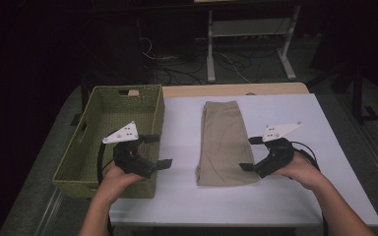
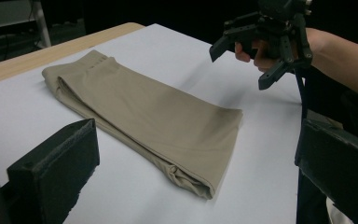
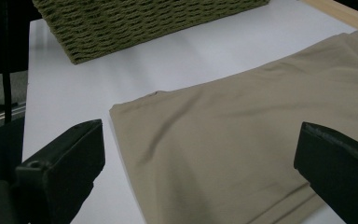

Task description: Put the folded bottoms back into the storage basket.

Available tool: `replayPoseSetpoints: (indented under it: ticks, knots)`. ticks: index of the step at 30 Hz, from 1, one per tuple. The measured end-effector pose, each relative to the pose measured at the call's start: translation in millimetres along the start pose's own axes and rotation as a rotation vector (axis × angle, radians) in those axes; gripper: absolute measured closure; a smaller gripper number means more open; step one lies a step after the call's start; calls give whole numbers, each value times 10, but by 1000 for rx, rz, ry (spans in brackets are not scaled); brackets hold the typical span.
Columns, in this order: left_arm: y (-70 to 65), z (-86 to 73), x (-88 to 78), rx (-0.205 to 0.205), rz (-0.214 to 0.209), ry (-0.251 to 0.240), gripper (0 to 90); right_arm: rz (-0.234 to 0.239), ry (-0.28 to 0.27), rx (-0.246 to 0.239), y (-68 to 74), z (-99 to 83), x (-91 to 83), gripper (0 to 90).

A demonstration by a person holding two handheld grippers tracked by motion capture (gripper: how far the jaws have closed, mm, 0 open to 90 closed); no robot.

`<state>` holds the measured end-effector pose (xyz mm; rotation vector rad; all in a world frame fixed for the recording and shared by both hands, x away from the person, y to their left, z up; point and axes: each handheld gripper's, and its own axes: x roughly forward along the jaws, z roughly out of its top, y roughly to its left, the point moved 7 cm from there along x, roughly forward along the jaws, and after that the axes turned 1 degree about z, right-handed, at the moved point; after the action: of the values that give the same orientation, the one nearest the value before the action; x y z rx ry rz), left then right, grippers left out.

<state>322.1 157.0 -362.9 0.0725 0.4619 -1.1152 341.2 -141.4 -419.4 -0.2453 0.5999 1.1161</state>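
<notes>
Beside folded trousers [image 1: 223, 143], green basket [image 1: 109, 129]

On the white table [image 1: 285, 196] before me, the folded beige cloth trousers [image 1: 224, 142] lie in the middle, the green woven rectangular basket [image 1: 98, 123] to their left, my left gripper [image 1: 157, 151] over the basket's near right corner and my right gripper [image 1: 251, 153] at the trousers' right edge.

Bare table [image 1: 182, 147] lies between green basket [image 1: 109, 137] and folded trousers [image 1: 224, 142]; basket wall blocks the left.
</notes>
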Motion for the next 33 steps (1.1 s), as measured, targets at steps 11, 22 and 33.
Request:
replayPoseSetpoints:
  ticks: [11,22,33]
  knots:
    - [4,0,-1,-4,0,-1,0,39,39,-27,45,0,168,75]
    - [4,0,-2,-5,1,-1,0,77,57,-44,98,-31,272,201]
    - [7,1,-3,-7,-1,-3,0,102,79,-57,148,-137,308,372]
